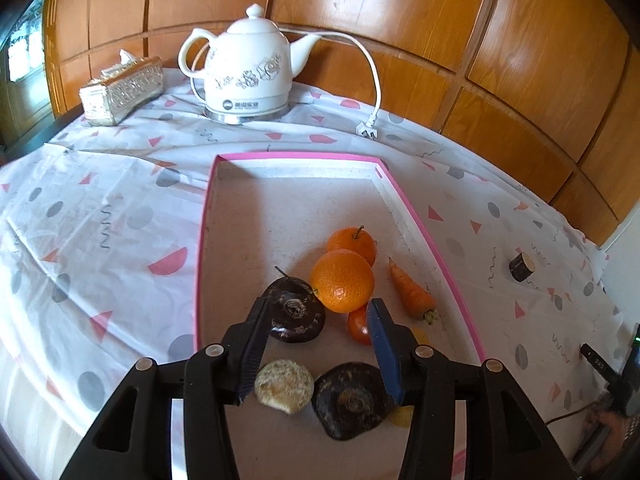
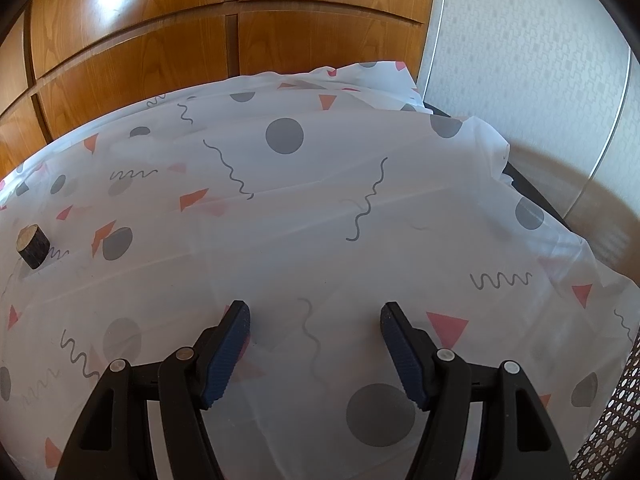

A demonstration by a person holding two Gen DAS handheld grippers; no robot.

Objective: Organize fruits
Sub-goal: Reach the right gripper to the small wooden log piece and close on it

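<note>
A pink-rimmed tray (image 1: pixel 206 240) lies on the patterned cloth. It holds two oranges (image 1: pixel 342 280) (image 1: pixel 352 240), a carrot (image 1: pixel 412 290), a small red tomato (image 1: pixel 358 326), two dark round water chestnuts (image 1: pixel 294 312) (image 1: pixel 350 400) and a pale peeled piece (image 1: pixel 284 386). My left gripper (image 1: pixel 318 306) hovers open over the near end of the tray, its pads touching nothing. A short dark cut piece (image 1: pixel 521 266) (image 2: pixel 33 246) stands on the cloth right of the tray. My right gripper (image 2: pixel 315 307) hangs open over bare cloth, nothing between its fingers.
A white kettle (image 1: pixel 250 72) with a loose cord and plug (image 1: pixel 366 130) and a tissue box (image 1: pixel 122 90) stand at the back. Wooden panels (image 2: pixel 160 60) back the table. The cloth drops off at the right edge (image 2: pixel 560 232), beside a woven seat (image 2: pixel 616 412).
</note>
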